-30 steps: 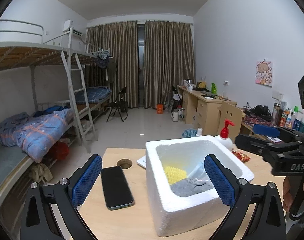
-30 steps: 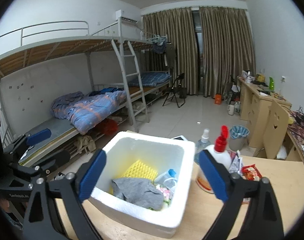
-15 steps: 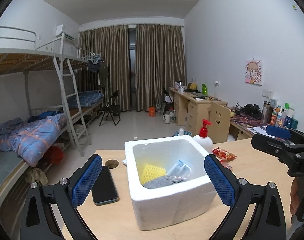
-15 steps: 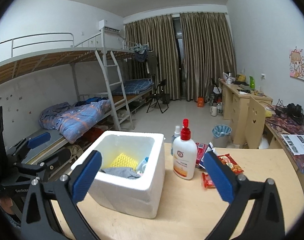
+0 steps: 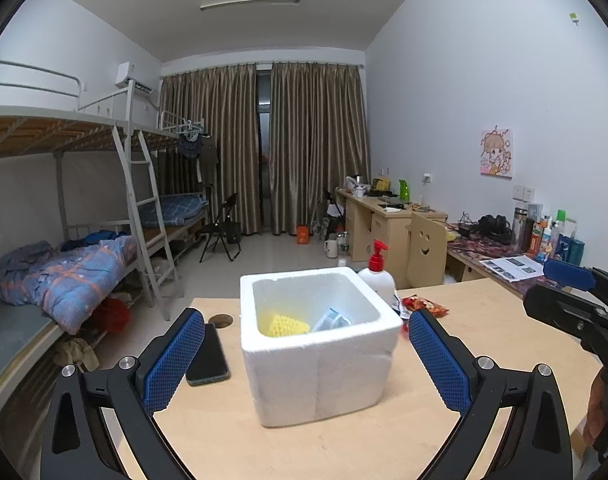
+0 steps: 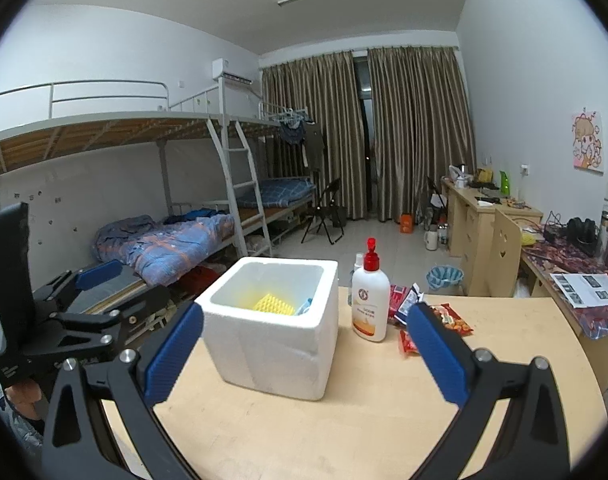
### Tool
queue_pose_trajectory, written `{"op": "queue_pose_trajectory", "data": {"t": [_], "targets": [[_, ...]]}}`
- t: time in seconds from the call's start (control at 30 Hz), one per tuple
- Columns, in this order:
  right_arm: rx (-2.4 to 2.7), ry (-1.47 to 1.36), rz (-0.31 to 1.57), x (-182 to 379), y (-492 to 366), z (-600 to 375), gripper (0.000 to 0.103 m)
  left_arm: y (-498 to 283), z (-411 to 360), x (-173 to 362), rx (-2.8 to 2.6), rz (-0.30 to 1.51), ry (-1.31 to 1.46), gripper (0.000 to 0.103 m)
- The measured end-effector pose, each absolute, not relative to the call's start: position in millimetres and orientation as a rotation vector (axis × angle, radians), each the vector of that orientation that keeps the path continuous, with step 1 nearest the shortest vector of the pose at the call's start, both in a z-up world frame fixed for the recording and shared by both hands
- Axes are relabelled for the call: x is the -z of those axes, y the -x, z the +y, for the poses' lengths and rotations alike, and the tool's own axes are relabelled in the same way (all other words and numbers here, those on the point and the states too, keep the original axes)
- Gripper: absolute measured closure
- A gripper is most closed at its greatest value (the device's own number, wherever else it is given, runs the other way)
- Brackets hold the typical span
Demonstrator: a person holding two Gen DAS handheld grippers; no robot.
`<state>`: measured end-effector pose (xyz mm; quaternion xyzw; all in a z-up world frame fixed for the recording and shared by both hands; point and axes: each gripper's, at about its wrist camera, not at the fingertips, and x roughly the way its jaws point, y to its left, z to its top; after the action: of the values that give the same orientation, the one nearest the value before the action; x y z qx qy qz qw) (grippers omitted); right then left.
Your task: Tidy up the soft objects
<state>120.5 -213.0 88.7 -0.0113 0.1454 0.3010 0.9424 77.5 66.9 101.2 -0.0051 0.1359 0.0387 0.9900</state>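
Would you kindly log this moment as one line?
left tongs: open, empty | right tongs: open, empty | foam box: on table, holds yellow sponge

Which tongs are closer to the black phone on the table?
Left. The left tongs have their left pad right beside the phone; the right tongs sit across the foam box, toward the lotion bottle.

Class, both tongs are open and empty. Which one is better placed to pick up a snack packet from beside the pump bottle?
Probably the right tongs: the snack packets lie just beyond their right finger. The foam box stands between the left tongs and them.
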Motion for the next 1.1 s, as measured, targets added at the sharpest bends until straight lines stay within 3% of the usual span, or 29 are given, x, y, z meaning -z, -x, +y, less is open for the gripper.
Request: {"op": "queue_pose_trajectory", "data": {"t": [0.63, 1.1], "targets": [[-0.662, 0.037, 0.223, -60.8, -64.6, -236.1, 0.000, -18.4, 38.2, -79.9, -0.072, 0.242, 0.037, 0.001], [-0.658, -0.026, 0.241, -17.4, -50.9, -240.9, 0.000, 3.8, 36.9, -33.7, -0.054, 0.216, 0.048, 0.001]]}}
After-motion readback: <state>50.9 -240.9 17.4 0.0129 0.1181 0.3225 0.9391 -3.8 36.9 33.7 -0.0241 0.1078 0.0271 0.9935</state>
